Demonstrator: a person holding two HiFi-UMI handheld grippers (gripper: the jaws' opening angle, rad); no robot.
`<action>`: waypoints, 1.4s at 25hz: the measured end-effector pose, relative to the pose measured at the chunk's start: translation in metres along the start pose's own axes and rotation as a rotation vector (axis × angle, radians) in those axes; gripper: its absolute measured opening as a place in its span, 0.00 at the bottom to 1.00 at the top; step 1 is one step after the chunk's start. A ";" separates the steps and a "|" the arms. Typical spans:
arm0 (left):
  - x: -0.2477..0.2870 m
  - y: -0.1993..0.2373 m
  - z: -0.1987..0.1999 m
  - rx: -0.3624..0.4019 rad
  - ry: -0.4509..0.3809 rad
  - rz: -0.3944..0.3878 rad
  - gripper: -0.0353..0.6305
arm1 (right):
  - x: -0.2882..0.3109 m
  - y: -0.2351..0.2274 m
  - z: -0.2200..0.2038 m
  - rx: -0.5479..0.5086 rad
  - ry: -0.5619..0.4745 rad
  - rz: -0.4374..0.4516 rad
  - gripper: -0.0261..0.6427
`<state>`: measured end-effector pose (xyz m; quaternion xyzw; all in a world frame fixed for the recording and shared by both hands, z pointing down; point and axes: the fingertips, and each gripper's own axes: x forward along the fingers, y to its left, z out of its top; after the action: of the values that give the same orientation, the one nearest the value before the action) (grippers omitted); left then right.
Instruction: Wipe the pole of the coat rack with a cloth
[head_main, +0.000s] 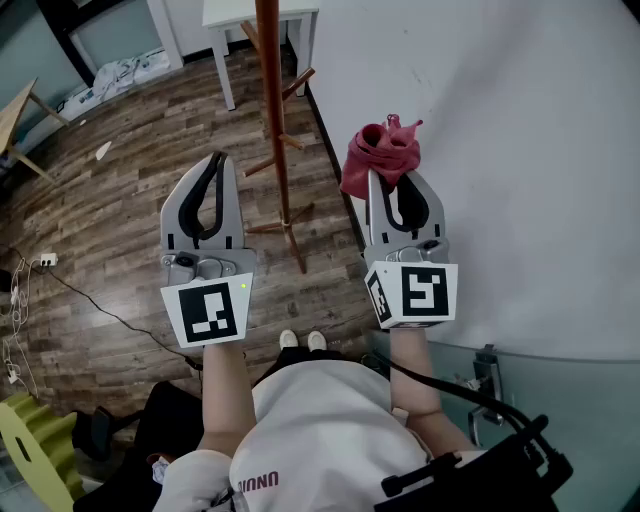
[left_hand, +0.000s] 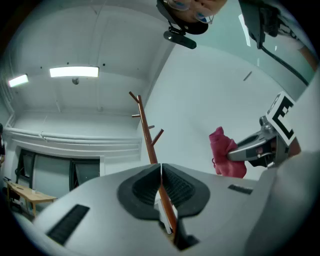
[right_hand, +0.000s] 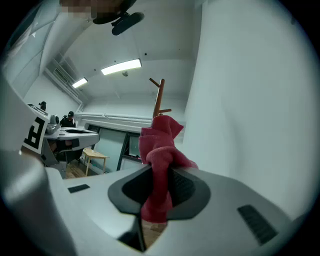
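Crumpled red cloth (head_main: 381, 155), bunched, pinched in right gripper (head_main: 398, 190) jaws, just right of slim brown wooden coat-rack pole (head_main: 276, 110), apart from it. Left gripper (head_main: 219, 165): jaws pressed together, empty. White wall (head_main: 500, 150) close right; open wood-plank floor (head_main: 130, 200) left.

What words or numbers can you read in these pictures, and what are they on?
"UNNU": pink letters on the person's white top, partly hidden in a fold, so unsure.
Left marker cube and right marker cube: black-and-white square patterns, not words.
Nothing else is readable.
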<state>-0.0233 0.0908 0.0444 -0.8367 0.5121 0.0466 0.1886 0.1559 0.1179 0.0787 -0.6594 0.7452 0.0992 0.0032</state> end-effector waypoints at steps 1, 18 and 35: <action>0.000 0.000 0.000 -0.001 0.001 0.001 0.09 | 0.000 0.000 0.000 -0.001 0.000 0.000 0.17; -0.007 -0.005 -0.005 -0.008 0.020 0.001 0.09 | -0.004 0.001 -0.004 0.014 0.000 0.001 0.17; -0.020 0.015 -0.034 -0.071 0.048 0.004 0.09 | 0.011 0.042 -0.020 -0.002 0.027 0.054 0.17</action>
<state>-0.0496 0.0897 0.0769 -0.8428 0.5160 0.0451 0.1465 0.1154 0.1084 0.1031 -0.6404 0.7625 0.0911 -0.0100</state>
